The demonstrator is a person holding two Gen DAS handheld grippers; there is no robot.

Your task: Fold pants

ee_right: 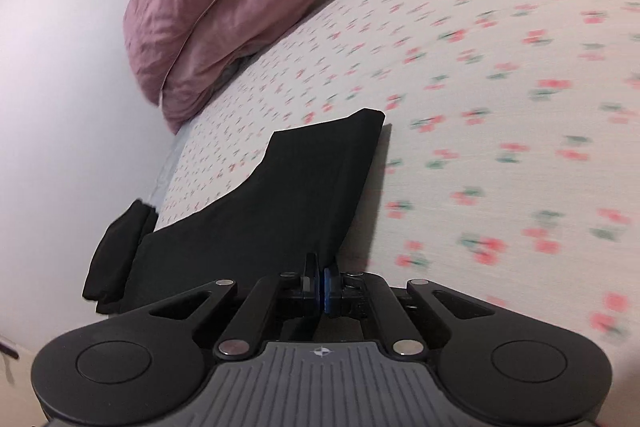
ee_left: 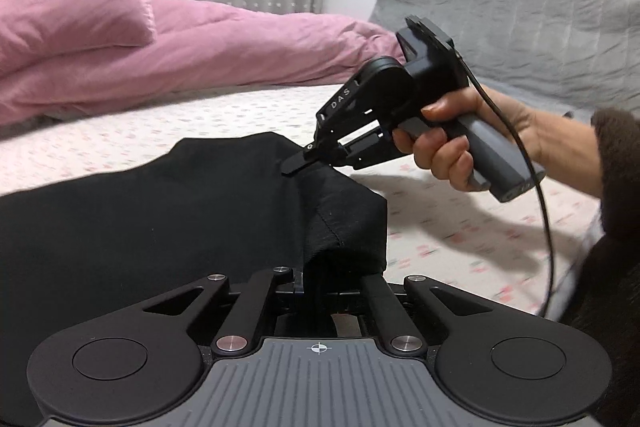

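The black pants (ee_left: pixel 160 211) lie on the bed's flowered sheet (ee_left: pixel 460 227), stretching along its near edge, with one end hanging over the bed's side in the right wrist view, well apart from the pink duvet (ee_left: pixel 220 55) piled along the far edge. The left gripper (ee_left: pixel 316 279) is pressed together on a fold of the pants at their near corner, the cloth draping over its fingers. The right gripper (ee_left: pixel 294 166), held by a hand (ee_left: pixel 472 143) in a dark sleeve, pinches the pants' raised edge just beyond, its fingers closed on the fabric.
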